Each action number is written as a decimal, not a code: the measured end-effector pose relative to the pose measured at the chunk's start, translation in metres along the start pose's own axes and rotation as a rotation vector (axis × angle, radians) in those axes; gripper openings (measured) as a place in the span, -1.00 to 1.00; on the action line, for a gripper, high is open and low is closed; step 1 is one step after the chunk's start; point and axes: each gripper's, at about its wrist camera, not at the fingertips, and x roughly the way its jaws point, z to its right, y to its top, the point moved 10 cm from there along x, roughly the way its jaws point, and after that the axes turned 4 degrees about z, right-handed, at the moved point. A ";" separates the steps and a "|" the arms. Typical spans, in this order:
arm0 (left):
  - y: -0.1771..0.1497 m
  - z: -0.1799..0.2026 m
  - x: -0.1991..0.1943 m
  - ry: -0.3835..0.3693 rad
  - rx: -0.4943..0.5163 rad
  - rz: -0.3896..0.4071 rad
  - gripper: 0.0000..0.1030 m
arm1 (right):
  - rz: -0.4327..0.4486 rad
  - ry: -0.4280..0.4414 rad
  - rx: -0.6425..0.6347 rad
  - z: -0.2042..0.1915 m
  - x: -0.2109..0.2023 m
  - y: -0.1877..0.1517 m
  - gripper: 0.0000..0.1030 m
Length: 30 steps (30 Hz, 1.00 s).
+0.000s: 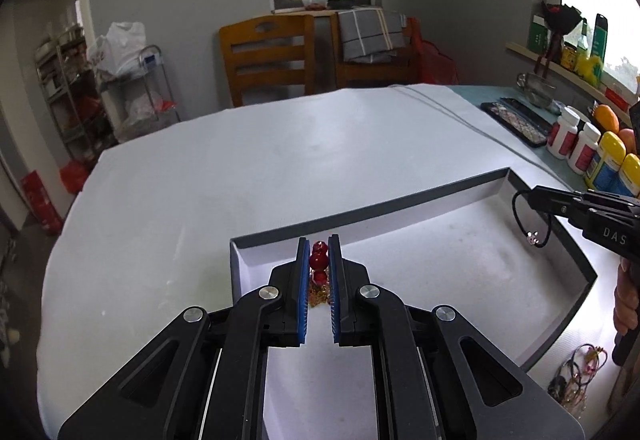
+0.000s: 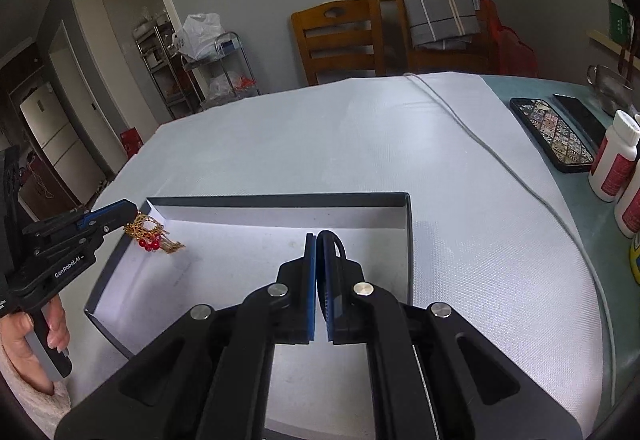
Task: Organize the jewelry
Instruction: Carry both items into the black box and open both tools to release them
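The left gripper (image 1: 319, 246) pinches a gold filigree ornament with red glass beads (image 1: 319, 264) between its blue-padded fingers (image 1: 303, 280), holding it over the near left corner of the shallow dark-rimmed box with a white lining (image 1: 400, 206). From the right wrist view the same ornament (image 2: 150, 234) hangs from the fingertips just inside the box wall (image 2: 280, 200).

The right gripper (image 2: 317, 236) has its fingers pressed together on a thin black cord bracelet (image 1: 534, 216), which dangles over the far right part of the box; a small pale charm, possibly a bead, hangs at its low point.

The box sits on a bench covered with a white textured cloth (image 1: 240, 168). A tangle of mixed bracelets (image 1: 576, 376) lies on the cloth just outside the box's right edge.
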 end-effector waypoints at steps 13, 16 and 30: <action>-0.032 -0.004 0.015 -0.027 0.010 -0.072 -0.82 | -0.058 -0.068 -0.056 0.004 0.022 -0.022 -0.93; -0.037 -0.003 0.019 -0.030 0.016 -0.094 -0.82 | -0.065 -0.060 -0.054 0.003 0.024 -0.024 -0.93; -0.039 -0.004 0.018 -0.024 0.022 -0.092 -0.09 | -0.045 -0.018 -0.038 -0.001 0.018 -0.021 -0.27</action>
